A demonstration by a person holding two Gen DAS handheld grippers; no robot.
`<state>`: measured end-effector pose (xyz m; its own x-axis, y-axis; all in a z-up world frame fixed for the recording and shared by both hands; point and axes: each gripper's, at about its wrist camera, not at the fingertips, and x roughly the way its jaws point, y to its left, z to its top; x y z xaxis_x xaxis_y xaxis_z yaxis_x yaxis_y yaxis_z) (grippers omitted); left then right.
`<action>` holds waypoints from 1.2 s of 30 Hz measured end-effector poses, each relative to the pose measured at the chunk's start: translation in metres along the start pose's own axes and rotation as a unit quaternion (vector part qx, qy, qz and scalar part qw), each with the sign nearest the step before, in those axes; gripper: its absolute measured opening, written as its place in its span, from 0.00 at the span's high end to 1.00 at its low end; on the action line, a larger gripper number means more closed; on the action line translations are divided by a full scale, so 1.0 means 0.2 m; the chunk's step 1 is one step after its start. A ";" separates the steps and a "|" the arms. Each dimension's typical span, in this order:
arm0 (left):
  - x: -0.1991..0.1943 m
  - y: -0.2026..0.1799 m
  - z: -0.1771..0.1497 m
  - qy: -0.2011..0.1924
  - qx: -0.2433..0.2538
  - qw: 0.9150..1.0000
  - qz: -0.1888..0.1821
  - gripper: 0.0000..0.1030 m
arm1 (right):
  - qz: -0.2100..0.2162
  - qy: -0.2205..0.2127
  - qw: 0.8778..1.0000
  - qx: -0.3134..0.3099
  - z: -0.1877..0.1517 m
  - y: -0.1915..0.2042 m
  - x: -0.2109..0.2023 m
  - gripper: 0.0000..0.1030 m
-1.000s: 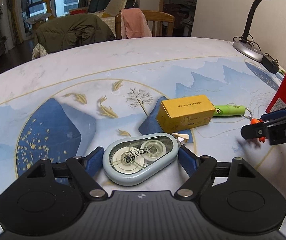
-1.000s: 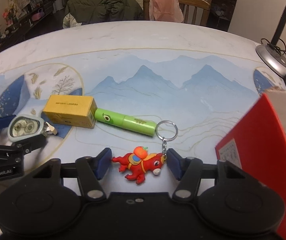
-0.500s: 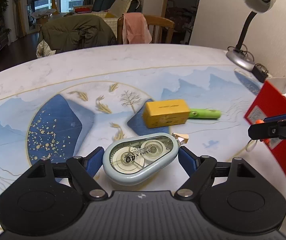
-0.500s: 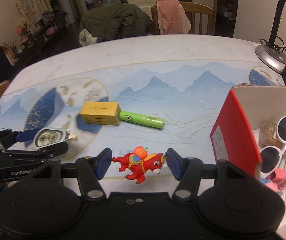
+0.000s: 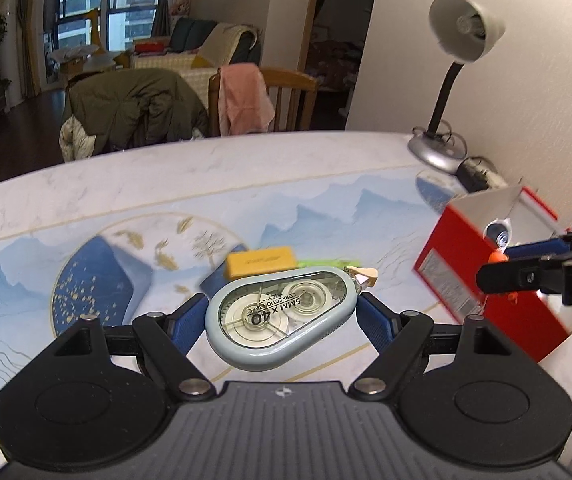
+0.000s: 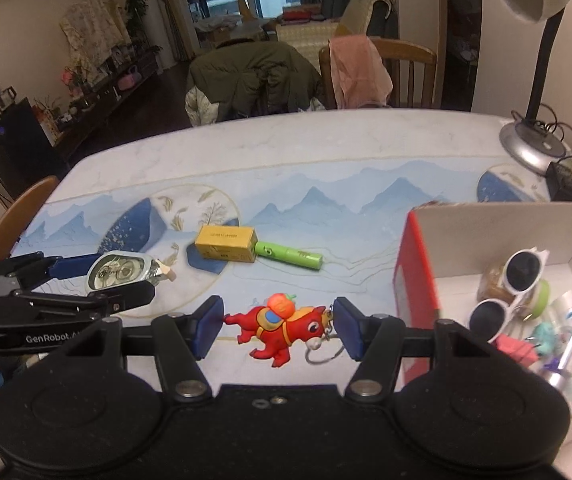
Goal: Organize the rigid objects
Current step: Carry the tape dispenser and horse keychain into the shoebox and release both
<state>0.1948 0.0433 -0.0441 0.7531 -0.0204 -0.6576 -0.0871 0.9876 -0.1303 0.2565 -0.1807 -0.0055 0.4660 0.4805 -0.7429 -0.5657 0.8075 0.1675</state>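
My left gripper [image 5: 282, 316] is shut on a pale blue correction tape dispenser [image 5: 278, 316], held up above the table; the same gripper [image 6: 98, 276] and the tape dispenser [image 6: 122, 270] show at the left of the right wrist view. My right gripper [image 6: 278, 326] is shut on a red horse keychain [image 6: 282, 330] with a dangling ring, also lifted. A red box [image 6: 417, 280] with a white inside stands at the right and holds white sunglasses [image 6: 509, 288] and several small items. A yellow box [image 6: 226, 243] and a green tube [image 6: 289, 255] lie on the table.
The round table [image 6: 286, 152] has a blue mountain print. A desk lamp [image 6: 533, 80] and a black adapter [image 6: 565, 186] stand at the far right. Chairs draped with a green coat [image 6: 254, 76] and a pink cloth [image 6: 359, 68] sit behind the table; a wooden chair [image 6: 10, 216] is at left.
Both grippers have risen off the table with the tape dispenser and the horse keychain still held. The red box has come closer on the right, and its inside now shows.
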 end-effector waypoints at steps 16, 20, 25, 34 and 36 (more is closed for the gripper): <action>-0.07 -0.56 0.16 -0.037 0.045 0.998 -0.009 0.22 | 0.004 -0.061 0.998 -0.013 0.01 -0.37 -0.33 0.42; -0.05 -0.72 0.19 -0.039 0.056 0.998 -0.015 0.22 | 0.000 -0.069 0.998 -0.009 0.00 -0.50 -0.38 0.42; 0.00 -0.91 0.21 -0.038 0.077 0.996 -0.022 0.22 | -0.012 -0.073 0.997 -0.003 -0.03 -0.66 -0.42 0.42; 0.16 -1.20 0.22 -0.018 0.110 0.993 -0.036 0.22 | -0.043 -0.054 0.998 0.011 -0.12 -0.92 -0.40 0.42; 0.21 -1.25 0.23 -0.010 0.119 0.992 -0.039 0.22 | -0.050 -0.049 0.997 0.016 -0.13 -0.97 -0.39 0.42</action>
<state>0.2773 -0.1965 -0.0052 0.7640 -0.0967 -0.6379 0.1260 0.9920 0.0005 0.3123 -0.3840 0.0029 0.5845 0.4273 -0.6898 -0.4915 0.8629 0.1181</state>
